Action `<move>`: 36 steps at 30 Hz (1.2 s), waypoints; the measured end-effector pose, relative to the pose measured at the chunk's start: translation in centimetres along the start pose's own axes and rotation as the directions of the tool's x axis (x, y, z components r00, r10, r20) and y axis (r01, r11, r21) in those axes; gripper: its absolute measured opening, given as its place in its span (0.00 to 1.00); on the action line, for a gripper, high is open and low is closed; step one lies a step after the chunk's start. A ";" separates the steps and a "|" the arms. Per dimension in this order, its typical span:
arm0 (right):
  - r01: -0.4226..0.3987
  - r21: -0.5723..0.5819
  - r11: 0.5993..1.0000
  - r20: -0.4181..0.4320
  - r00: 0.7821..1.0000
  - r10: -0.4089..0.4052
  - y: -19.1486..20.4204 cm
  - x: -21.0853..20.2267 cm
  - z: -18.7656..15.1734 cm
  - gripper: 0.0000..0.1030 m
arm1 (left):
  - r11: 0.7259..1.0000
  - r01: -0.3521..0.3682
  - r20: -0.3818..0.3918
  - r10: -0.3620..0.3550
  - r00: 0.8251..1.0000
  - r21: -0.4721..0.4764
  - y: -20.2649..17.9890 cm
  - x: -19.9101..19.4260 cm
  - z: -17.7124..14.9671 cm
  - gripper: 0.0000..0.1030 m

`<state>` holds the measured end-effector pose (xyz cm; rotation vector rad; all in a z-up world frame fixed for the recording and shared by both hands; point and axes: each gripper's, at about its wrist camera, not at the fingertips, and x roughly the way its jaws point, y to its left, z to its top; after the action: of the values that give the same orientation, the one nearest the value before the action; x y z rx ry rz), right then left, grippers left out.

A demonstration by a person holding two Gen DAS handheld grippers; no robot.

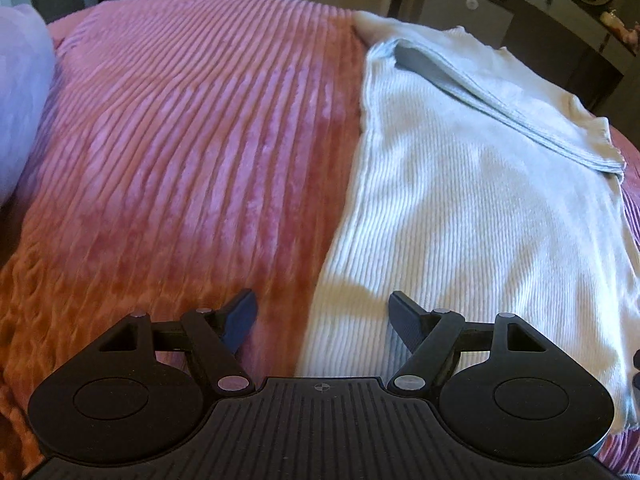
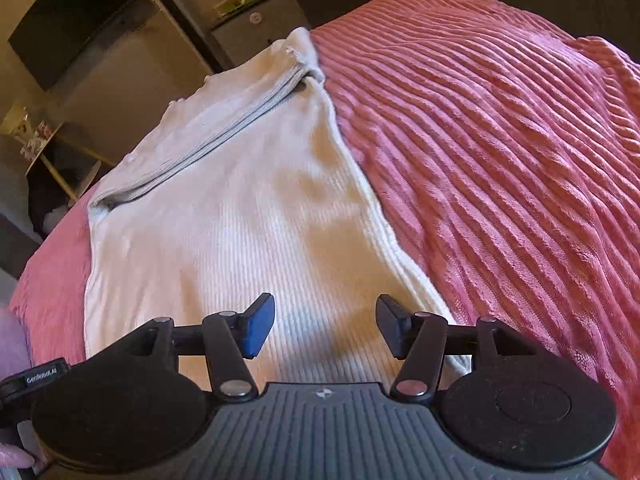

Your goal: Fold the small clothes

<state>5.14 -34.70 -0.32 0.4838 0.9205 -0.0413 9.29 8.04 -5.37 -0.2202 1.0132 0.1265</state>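
Left wrist view: your left gripper (image 1: 322, 322) and right gripper (image 2: 325, 326) are released, grasping nothing. White ribbed garment (image 1: 460, 200) lies on the pink blanket (image 1: 192, 128), its long axis going from near to far.

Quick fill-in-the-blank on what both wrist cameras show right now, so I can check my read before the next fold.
1. The white ribbed garment lies on a ____ ribbed blanket.
2. Between the left gripper fingers there is ____ gripped.
3. The right gripper hovers over the ____ garment, jaws apart.
4. The garment's far part is ____ over onto itself.

Missing words: pink; nothing; white; folded
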 end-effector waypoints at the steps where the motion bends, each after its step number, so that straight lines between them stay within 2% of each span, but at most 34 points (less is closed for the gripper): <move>1: -0.010 -0.013 1.000 -0.003 1.000 0.010 0.1 -0.3 0.1 0.55 | 1.000 -0.003 -0.006 0.003 1.000 -0.003 0.0 0.0 0.0 0.77; 3: -0.026 -0.035 0.999 -0.002 1.000 0.026 0.1 -1.1 0.5 0.57 | 1.000 0.005 -0.034 -0.005 0.999 -0.010 0.2 0.0 -0.1 0.80; 6: -0.003 -0.059 0.998 -0.002 1.000 0.003 -1.0 -2.3 0.9 0.66 | 0.999 0.039 -0.080 -0.040 0.996 -0.020 0.5 0.1 0.0 0.84; 8: 0.008 -0.072 0.997 -0.013 1.000 -0.009 -2.2 -2.7 1.2 0.66 | 0.998 0.063 -0.102 -0.065 0.993 -0.023 0.6 0.1 -0.1 0.87; 11: 0.051 -0.095 0.994 -0.023 0.998 -0.053 -3.7 -2.7 1.1 0.66 | 0.998 0.063 -0.117 -0.063 0.991 -0.003 0.3 0.1 -0.2 0.87; 15: -0.014 -0.048 0.999 -0.062 0.998 0.011 -5.6 -1.9 0.7 0.65 | 0.994 0.105 -0.150 -0.105 0.983 -0.006 0.2 0.3 -0.3 0.85; 17: -0.040 -0.031 0.999 -0.060 0.997 0.038 -6.1 -1.8 0.8 0.62 | 0.994 0.109 -0.150 -0.112 0.982 -0.026 0.5 0.0 -0.3 0.82; 18: -0.058 -0.025 0.998 -0.059 0.997 0.056 -6.3 -1.8 0.9 0.57 | 0.992 0.121 -0.155 -0.127 0.980 -0.042 0.8 -0.1 -0.2 0.80; 19: -0.081 -0.016 0.997 -0.066 0.995 0.080 -6.5 -1.6 0.9 0.46 | 0.989 0.136 -0.164 -0.145 0.976 -0.062 1.2 -0.1 0.0 0.79; 21: -0.122 0.010 0.992 -0.080 0.989 0.122 -6.9 -1.4 1.0 0.41 | 0.984 0.156 -0.187 -0.171 0.967 -0.089 2.1 -0.2 0.2 0.75; 23: -0.140 0.020 0.990 -0.082 0.987 0.141 -7.0 -1.4 1.0 0.40 | 0.983 0.166 -0.210 -0.180 0.961 -0.080 2.5 -0.3 0.4 0.71; 25: -0.168 0.020 0.986 -0.082 0.982 0.170 -6.9 -1.5 1.0 0.38 | 0.983 0.179 -0.231 -0.186 0.955 -0.051 2.7 -0.5 0.4 0.71; 27: -0.209 0.028 0.977 -0.090 0.973 0.211 -6.9 -1.6 1.0 0.36 | 0.976 0.214 -0.259 -0.217 0.941 -0.040 2.9 -0.5 0.4 0.75; 29: -0.203 0.009 0.979 -0.098 0.974 0.203 -6.5 -1.6 1.0 0.36 | 0.967 0.253 -0.302 -0.251 0.920 -0.033 2.9 -0.2 0.4 0.81; 30: -0.190 -0.007 0.982 -0.106 0.976 0.188 -6.3 -1.4 0.9 0.36 | 0.964 0.263 -0.315 -0.259 0.913 -0.032 2.9 -0.1 0.3 0.82; 32: -0.191 0.003 0.982 -0.131 0.973 0.190 -6.2 -0.8 0.9 0.36 | 0.963 0.269 -0.328 -0.264 0.907 -0.032 2.8 0.0 0.2 0.81; 34: -0.196 0.010 0.981 -0.140 0.971 0.195 -6.2 -0.6 0.8 0.36 | 0.962 0.271 -0.339 -0.266 0.902 -0.034 2.7 0.3 0.2 0.79; 36: -0.206 -0.014 0.978 -0.139 0.969 0.202 -6.0 -0.8 0.8 0.33 | 0.961 0.274 -0.339 -0.265 0.902 -0.022 2.6 0.2 0.2 0.71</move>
<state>3.78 -40.55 -1.63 0.5583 1.0002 0.1943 9.02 10.57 -5.78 -0.3650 1.3165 -0.1853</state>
